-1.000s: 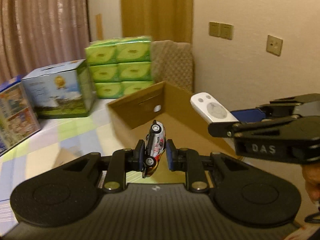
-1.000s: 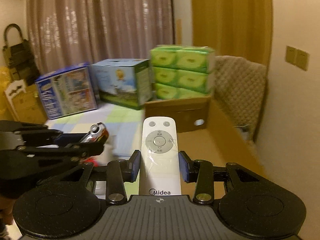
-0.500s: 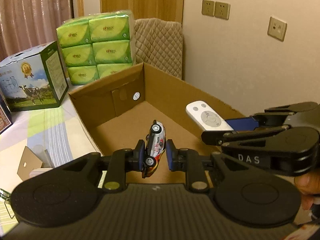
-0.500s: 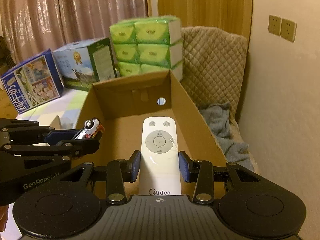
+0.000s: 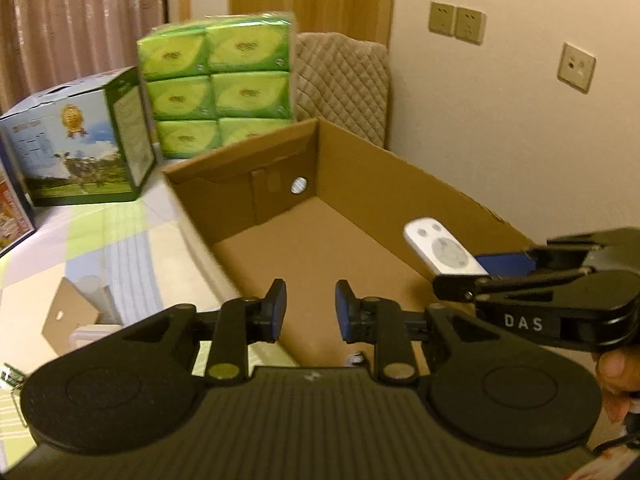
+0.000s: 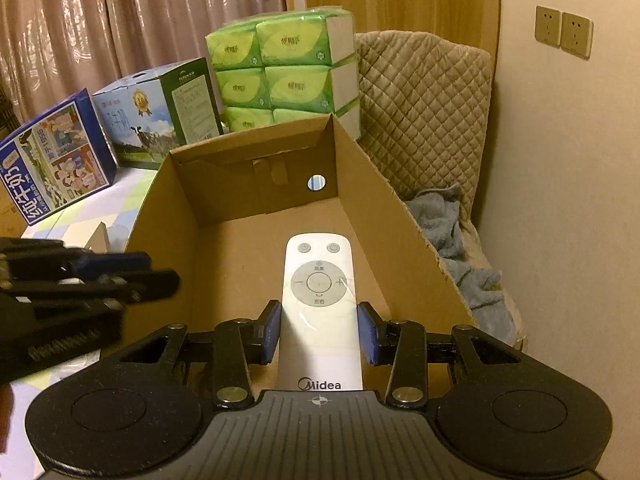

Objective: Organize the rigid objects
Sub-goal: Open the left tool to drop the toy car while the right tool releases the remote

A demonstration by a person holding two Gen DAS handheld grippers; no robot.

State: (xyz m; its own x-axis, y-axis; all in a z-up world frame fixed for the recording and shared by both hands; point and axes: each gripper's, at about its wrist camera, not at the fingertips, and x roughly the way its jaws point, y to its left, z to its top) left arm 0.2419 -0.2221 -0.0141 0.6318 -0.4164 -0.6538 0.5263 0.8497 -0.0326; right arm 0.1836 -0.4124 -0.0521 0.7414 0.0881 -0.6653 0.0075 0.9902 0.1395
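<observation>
- Right wrist view first: the right gripper is pinching the white remote by its two long edges, blue pads pressed on either side, just below the round button ring.
- The remote's long axis runs straight ahead along the fingers, with its button end out front and its logo end back toward the camera.
- It hangs over the open cardboard box, inside the box's outline, and its far tip aims at the end wall with the round hole.
- Clear brown floor shows ahead of it and to its left; the right-hand wall stands close by on the other side.
- Over to the left wrist view: the left gripper has its jaws opening, with nothing between the blue pads.
- It hangs just over the box's near left wall, pointing down into the box.
- Something small and pale peeks out below its right finger, too hidden to name.
- Clearly the right hand is the one carrying the task's thing, so the next move is its call.
- My read: lowering the remote until it lies flat on the floor, long axis parallel to the side walls, is what counts.
- A risk to my eye: the right wall is near, so any drift that way could catch the remote's edge on cardboard.
</observation>
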